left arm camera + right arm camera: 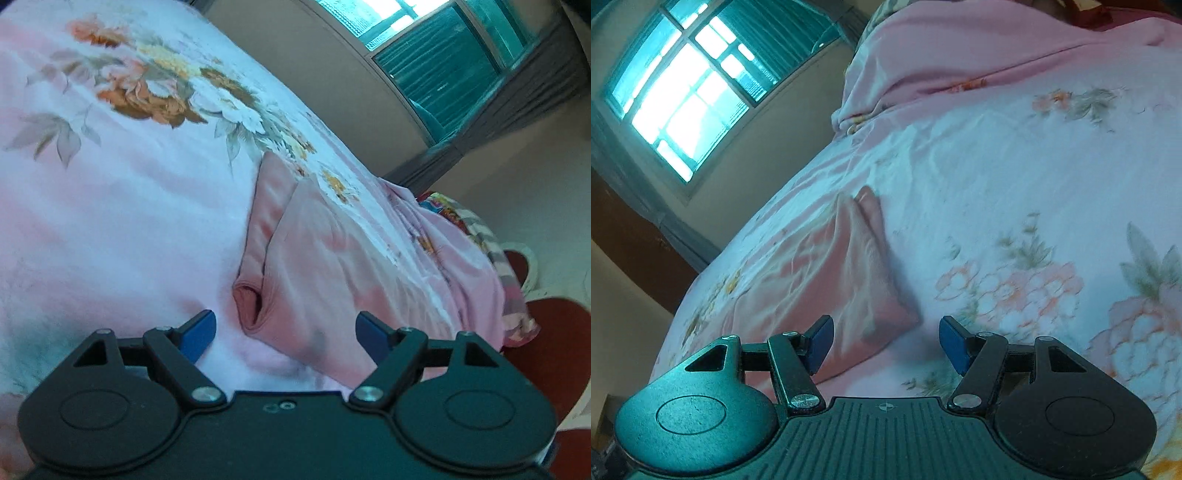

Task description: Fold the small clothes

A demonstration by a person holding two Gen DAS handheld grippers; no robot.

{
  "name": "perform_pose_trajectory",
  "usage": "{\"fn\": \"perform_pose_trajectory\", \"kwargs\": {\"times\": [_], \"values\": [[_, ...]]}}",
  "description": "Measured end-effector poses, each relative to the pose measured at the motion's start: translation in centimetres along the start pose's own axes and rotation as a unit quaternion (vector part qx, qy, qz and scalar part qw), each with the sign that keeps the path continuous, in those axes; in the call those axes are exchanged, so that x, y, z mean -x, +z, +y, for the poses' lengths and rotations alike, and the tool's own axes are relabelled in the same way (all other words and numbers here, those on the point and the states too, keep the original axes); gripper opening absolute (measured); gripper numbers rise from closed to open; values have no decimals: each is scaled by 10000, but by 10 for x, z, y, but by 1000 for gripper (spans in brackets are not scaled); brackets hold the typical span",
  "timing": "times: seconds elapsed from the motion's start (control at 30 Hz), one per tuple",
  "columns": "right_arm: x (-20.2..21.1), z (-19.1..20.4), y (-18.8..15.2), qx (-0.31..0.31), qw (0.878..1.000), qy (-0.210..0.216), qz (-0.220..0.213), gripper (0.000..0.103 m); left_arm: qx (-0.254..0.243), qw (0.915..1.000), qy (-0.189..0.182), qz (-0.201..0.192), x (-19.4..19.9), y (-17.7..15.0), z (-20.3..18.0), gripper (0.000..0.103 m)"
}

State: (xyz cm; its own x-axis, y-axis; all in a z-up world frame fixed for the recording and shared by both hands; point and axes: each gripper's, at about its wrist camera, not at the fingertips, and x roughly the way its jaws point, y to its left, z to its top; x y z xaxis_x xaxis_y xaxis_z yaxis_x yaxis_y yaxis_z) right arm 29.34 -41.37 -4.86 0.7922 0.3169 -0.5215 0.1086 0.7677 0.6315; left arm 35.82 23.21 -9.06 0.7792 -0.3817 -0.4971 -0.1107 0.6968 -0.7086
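- Pink garment (332,258) lies folded on the floral sheet (110,221), just ahead of my left gripper (286,332) and between the lines of its fingers.
- Left jaws stand wide, blue pads (199,336) bare, gripping nothing.
- Right gripper (884,341) is parted too, and I hold nothing there.
- From the right view the garment (831,273) sits ahead of the left finger, one corner reaching into the gap, clear of both pads.
- Window (683,92) glows beyond the bed's edge.
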Motion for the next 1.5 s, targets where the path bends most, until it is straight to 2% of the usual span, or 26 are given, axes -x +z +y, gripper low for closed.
{"fn": "perform_pose_trajectory", "kwargs": {"times": [0.17, 0.2, 0.23, 0.27, 0.3, 0.33, 0.43, 0.53, 0.57, 0.63, 0.7, 0.83, 1.0, 1.03, 1.07, 1.1, 1.17, 1.23, 1.33, 1.4, 1.5], "values": [[-18, 4, 1, -142, 9997, 150, 144, 63, 624, 9967, -518, -35, -12, 4, 12, 76], [-21, 4, 0, -88, 9999, 92, 97, 57, 622, 9967, -510, -105, -15, 4, 13, 76], [-22, 5, 0, -17, 10000, -97, 2, 43, 593, 9970, -481, -143, -18, 3, 12, 68], [-24, 3, 0, -32, 9996, -285, -29, 39, 562, 9975, -399, -178, -20, 3, 12, 30], [-23, 1, 1, -108, 9995, -267, -104, 39, 651, 9975, -287, -45, -26, 2, 16, 11], [-22, 0, 2, -143, 9995, -236, -180, 39, 776, 9966, -265, 61, -29, 1, 21, 12], [-17, -1, 1, -52, 9996, -158, -231, 39, 781, 9948, -649, 25, -28, -1, 30, 14], [-15, -2, 1, 136, 9996, -121, -221, 39, 1199, 9876, -1015, -76, -29, 7, 43, 31], [-14, -2, 3, 189, 9993, -145, -294, 39, 1276, 9859, -1068, -173, -29, 11, 45, 43], [-12, 0, 8, 284, 9982, -223, -473, 39, 1228, 9862, -1046, -365, -31, 21, 43, 51], [-18, 2, 14, 306, 9982, -193, -483, 39, 1091, 9899, -872, -251, -43, 35, 38, 55], [-30, 3, 22, 293, 9980, -237, -499, 39, 807, 9923, -935, 59, -73, 58, 28, 64], [-33, -1, 25, 419, 9974, -265, -531, 39, 289, 9920, -1125, 494, -109, 86, 18, 60], [-33, -4, 27, 441, 9971, -284, -553, 40, 199, 9914, -1168, 557, -113, 90, 19, 53], [-33, -7, 29, 470, 9965, -327, -604, 39, 134, 9921, -1104, 588, -117, 92, 21, 37], [-34, -11, 33, 483, 9960, -363, -662, 39, 176, 9921, -1084, 605, -121, 94, 26, 31], [-37, -18, 41, 448, 9957, -403, -699, 39, 363, 9910, -1149, 588, -122, 94, 38, 11], [-43, -22, 49, 472, 9951, -487, -713, 39, 542, 9894, -1242, 528, -123, 92, 47, 12], [-50, -25, 54, 498, 9947, -559, -709, 40, 399, 9893, -1307, 515, -124, 90, 43, 17], [-53, -25, 53, 544, 9945, -546, -705, 39, 371, 9896, -1279, 542, -126, 91, 41, 14], [-53, -26, 50, 569, 9944, -539, -704, 39, 504, 9892, -1295, 466, -130, 95, 42, 16]]}}
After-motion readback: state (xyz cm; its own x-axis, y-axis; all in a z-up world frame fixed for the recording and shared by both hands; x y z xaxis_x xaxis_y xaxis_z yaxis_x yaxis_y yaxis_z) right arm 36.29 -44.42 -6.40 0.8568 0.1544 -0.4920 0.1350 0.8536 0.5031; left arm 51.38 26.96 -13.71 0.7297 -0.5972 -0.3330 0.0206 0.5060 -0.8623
